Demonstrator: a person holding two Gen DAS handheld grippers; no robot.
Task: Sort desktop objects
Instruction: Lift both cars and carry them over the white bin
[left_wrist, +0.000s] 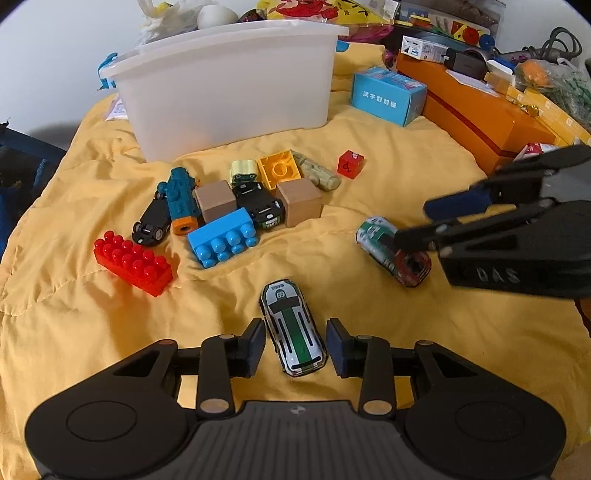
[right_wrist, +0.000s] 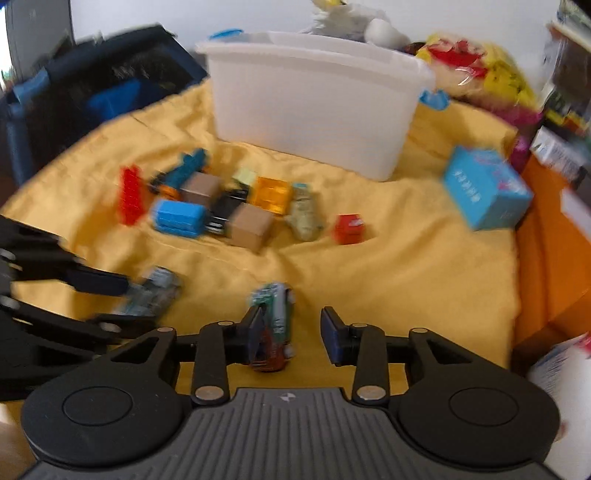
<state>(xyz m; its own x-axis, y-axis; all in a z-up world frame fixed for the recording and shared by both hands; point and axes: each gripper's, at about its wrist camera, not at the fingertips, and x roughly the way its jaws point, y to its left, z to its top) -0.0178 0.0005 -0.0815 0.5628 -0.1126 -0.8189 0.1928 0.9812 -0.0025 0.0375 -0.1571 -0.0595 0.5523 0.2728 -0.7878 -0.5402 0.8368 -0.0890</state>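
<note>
The left gripper (left_wrist: 295, 345) is seen with its jaws part open, the white-and-green toy car (left_wrist: 293, 328) lying between them with a gap showing on either side, so nothing is gripped. The right gripper (right_wrist: 291, 330) is likewise part open; the green-and-red toy car (right_wrist: 275, 332) sits against the left pad, well clear of the right one, and is not clamped. That view is blurred, so finer contact cannot be told.

Both cars rest on the yellow quilt (left_wrist: 406, 350), a soft, rumpled bed for them. They are judged small, light and rigid, with glossy shells that could slip and wheels that could roll on a nudge. The flat door sides are judged the best hold, jaws squeezing across the width at mid-body, not over the sloping nose or tail.

At twelve o'clock from the left jaws a heap of blocks is seen: a blue brick (left_wrist: 223, 242), a red brick (left_wrist: 133, 262), two wooden cubes (left_wrist: 216, 199). Beyond it, still at twelve, stands the white bin (left_wrist: 229, 85), judged the likely destination. At one o'clock lies a small red cube (left_wrist: 350, 163).
</note>
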